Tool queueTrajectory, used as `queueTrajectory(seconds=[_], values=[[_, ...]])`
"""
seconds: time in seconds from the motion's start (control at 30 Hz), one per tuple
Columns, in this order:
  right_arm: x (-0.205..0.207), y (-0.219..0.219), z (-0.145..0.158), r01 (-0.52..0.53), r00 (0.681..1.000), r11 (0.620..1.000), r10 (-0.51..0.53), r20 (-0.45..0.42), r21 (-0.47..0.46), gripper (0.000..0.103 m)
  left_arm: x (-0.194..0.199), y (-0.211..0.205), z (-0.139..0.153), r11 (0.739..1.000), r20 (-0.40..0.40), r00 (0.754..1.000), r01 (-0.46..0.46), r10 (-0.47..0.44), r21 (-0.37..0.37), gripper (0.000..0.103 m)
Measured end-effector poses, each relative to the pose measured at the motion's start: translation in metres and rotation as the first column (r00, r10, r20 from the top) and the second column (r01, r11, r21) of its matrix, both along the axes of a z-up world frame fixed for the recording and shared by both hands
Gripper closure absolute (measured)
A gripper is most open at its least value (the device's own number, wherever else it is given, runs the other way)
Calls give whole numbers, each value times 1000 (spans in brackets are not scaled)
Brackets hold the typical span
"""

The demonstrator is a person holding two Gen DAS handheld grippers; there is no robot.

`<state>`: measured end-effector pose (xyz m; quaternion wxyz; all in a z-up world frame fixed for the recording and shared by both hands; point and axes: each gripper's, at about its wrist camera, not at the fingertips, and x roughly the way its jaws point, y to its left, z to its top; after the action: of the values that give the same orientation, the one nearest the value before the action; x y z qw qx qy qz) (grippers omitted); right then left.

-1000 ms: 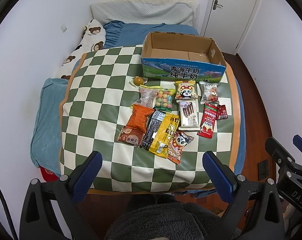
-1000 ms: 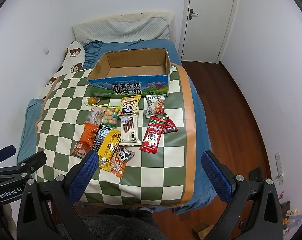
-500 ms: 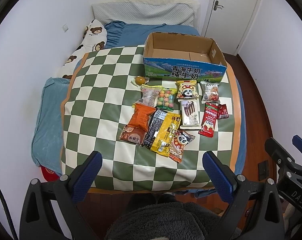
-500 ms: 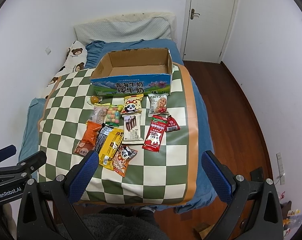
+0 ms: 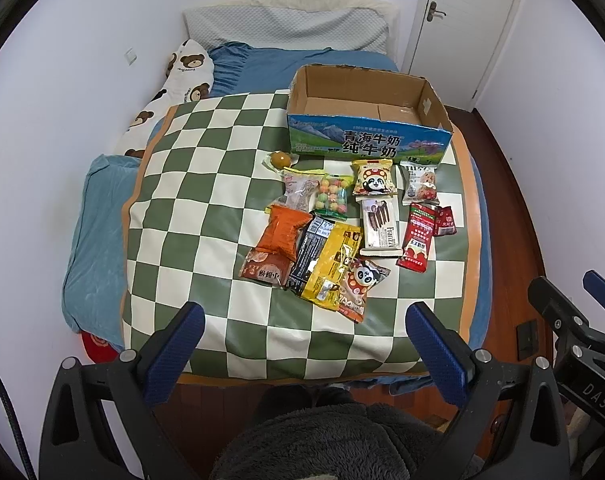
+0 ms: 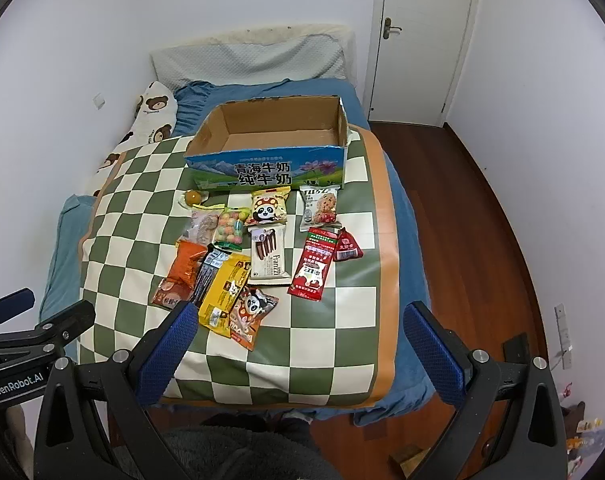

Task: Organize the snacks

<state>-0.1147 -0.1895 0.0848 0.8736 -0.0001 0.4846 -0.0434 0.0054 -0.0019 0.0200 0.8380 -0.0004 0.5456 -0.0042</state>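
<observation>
Several snack packets lie on a green-and-white checked cloth [image 5: 206, 208] on a bed: an orange bag [image 5: 280, 236], a yellow bag [image 5: 332, 264], panda packets [image 5: 373, 178], a Franzzi wafer pack [image 5: 380, 228], a red sachet [image 5: 418, 240]. An empty open cardboard milk box [image 5: 366, 120] stands behind them; it also shows in the right wrist view [image 6: 274, 148]. My left gripper [image 5: 306, 320] is open and empty, near the bed's foot. My right gripper [image 6: 298, 320] is open and empty, also short of the snacks.
A grey pillow [image 5: 286, 28] and a bear-print pillow [image 5: 182, 76] lie at the bed's head. A white door [image 6: 418, 40] and wooden floor [image 6: 482, 220] are to the right. White walls close in on the left.
Both grippers have drifted slightly, so the bed and snacks shift a little in view. Nothing on the bed has moved.
</observation>
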Motion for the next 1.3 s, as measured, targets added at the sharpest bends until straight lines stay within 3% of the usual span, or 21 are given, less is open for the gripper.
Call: queueTrajectory(seconds=[0.4, 0.57, 0.77, 0.93, 1.13, 1.3], values=[[4, -3, -7, -11, 1000, 1000, 11, -18, 22, 0, -12, 9, -3, 1000, 7, 1000, 0, 0, -3, 0], [17, -12, -29, -9, 999, 998, 12, -50, 63, 0, 2, 10, -29, 999, 0, 999, -33, 33, 31, 0], [56, -26, -89, 18, 991, 990, 0, -130, 138, 0, 49, 10, -85, 985, -32, 998, -43, 48, 165, 0], [103, -23, -156, 30, 973, 971, 26, -230, 236, 0, 93, 26, -149, 975, -156, 986, -23, 58, 221, 0], [140, 9, -235, 81, 935, 938, 46, -352, 338, 0, 131, 51, -199, 976, -232, 970, -18, 69, 215, 0], [150, 36, -270, 148, 911, 919, 17, -412, 365, 2, 176, 50, -236, 984, -286, 958, 82, -34, 158, 4]])
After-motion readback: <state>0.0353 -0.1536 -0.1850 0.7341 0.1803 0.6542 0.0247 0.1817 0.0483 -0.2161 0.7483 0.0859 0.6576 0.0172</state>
